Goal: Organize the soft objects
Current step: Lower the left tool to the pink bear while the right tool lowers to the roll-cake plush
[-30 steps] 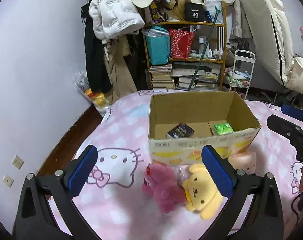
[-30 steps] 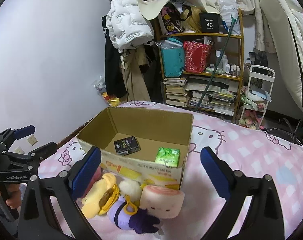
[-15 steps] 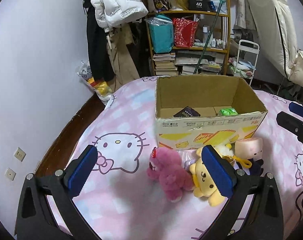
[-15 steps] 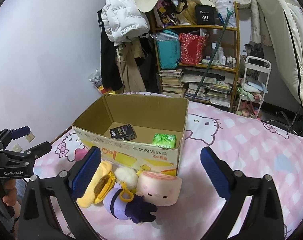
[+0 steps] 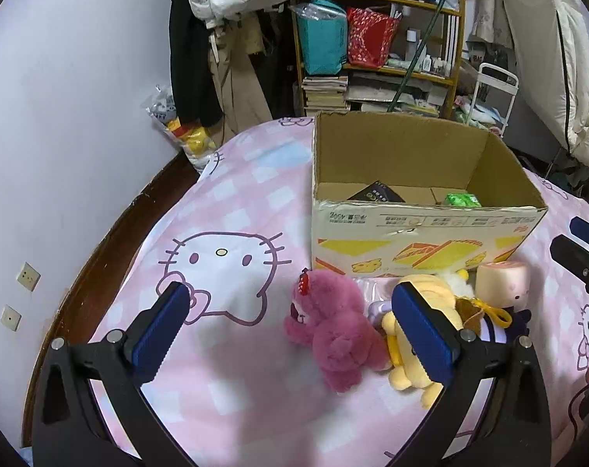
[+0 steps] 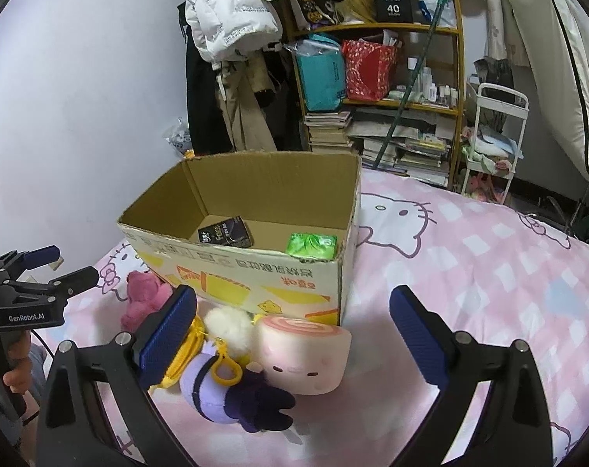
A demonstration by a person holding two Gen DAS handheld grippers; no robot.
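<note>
1. Hovering with its jaws spread wide and nothing between them, the left tool [image 5: 292, 329] sits low over the bed, and the pink plush bear [image 5: 331, 334] lies right in the gap ahead of it. That framing suggests the bear is its likely first pick.

2. Hanging just as wide and just as empty, the right tool [image 6: 294, 329] faces the pink roll-cake plush [image 6: 304, 354], which lies between its blue pads and a little forward of them.

3. Wide jaws make sense here: the toys are bulky and squashy, so a broad opening lets the pads pass either side before closing.

4. Beside the roll-cake lie the purple plush [image 6: 232, 393] with its yellow clip, a white pompom [image 6: 228, 323] and the yellow dog plush [image 5: 415, 350]. They touch one another in one heap, so lifting one may drag a neighbour.

5. The heap rests on the pink bedspread [image 6: 489, 264] right against the front wall of the cardboard box [image 6: 255, 268], which keeps each carry short.

6. The box stands open and holds only a dark packet [image 6: 226, 232] and a green packet [image 6: 312, 244] on its floor, leaving plenty of room. None of the plush toys is inside yet, so the sorting appears to be at its start.
</note>
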